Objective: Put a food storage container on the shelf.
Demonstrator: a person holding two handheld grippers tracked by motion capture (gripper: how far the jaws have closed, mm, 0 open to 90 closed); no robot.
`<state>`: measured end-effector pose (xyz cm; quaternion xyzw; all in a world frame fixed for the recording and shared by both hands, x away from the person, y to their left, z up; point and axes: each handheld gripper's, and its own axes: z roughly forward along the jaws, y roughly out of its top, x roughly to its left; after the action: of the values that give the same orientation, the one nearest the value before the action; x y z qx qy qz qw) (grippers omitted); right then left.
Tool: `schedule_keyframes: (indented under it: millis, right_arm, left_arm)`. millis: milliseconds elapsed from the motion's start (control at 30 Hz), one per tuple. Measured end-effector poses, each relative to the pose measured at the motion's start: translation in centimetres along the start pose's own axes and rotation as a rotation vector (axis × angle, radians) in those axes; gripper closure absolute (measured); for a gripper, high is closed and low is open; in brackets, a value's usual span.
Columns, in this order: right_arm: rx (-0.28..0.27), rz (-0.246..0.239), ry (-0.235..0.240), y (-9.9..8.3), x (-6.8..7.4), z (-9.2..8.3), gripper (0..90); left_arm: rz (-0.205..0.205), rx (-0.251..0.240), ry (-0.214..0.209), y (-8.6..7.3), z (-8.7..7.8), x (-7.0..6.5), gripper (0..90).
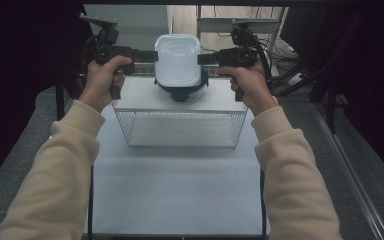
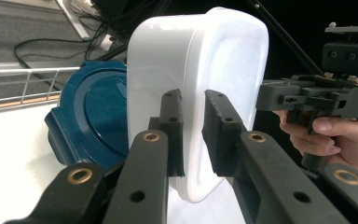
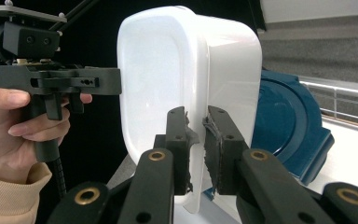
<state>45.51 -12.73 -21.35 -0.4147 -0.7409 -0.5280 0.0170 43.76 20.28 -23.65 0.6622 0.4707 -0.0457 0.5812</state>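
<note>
A white plastic tub [image 1: 178, 57] hangs in the air, mouth toward the high camera, held by its rim from both sides. My left gripper [image 1: 152, 55] pinches the left rim, and in its own view the jaws [image 2: 193, 100] are shut on the thin wall of the tub [image 2: 223, 60]. My right gripper [image 1: 202, 58] grips the opposite rim, its jaws [image 3: 196, 116] shut on the tub's [image 3: 154, 79] edge. Just below the tub sits a container with a dark blue lid [image 1: 182, 92], also seen behind the tub [image 2: 93, 116] [image 3: 284, 130].
The blue-lidded container rests on the white top of a wire basket rack [image 1: 180, 127] at the far half of the white table [image 1: 180, 200]. A low wire rail [image 2: 23, 79] runs along the rack's back. Cables and metal frames lie on the floor beyond.
</note>
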Motion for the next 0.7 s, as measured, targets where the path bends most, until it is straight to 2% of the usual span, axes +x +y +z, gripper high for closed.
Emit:
schedule_keyframes:
  millis: [167,200,400,500,567,633,700]
  right_arm:
    - [0.017,0.022,-0.012,0.0,-0.7,0.6,78.7]
    - [0.016,0.041,-0.007,0.1,-1.0,0.7,78.6]
    - [0.010,0.074,0.008,0.2,-1.8,0.9,77.8]
    - [0.004,0.112,0.019,0.4,-2.3,1.1,76.9]
    - [0.004,0.135,0.024,0.5,-2.6,1.3,76.0]
    - [0.009,0.157,0.022,0.6,-3.0,1.4,75.1]
    - [0.006,0.194,0.040,0.7,-3.7,1.6,74.8]
  left_arm:
    - [-0.021,0.013,-0.005,0.1,0.7,0.9,78.9]
    - [-0.034,0.009,-0.017,0.2,0.7,1.1,79.2]
    - [-0.054,0.009,-0.023,0.5,1.1,1.5,78.9]
    - [-0.077,0.005,-0.029,0.6,1.5,2.0,77.9]
    - [-0.098,0.010,-0.046,0.7,1.7,2.3,77.6]
    - [-0.132,0.019,-0.086,0.8,1.9,2.9,77.2]
    - [-0.148,0.017,-0.089,0.9,2.1,3.1,77.1]
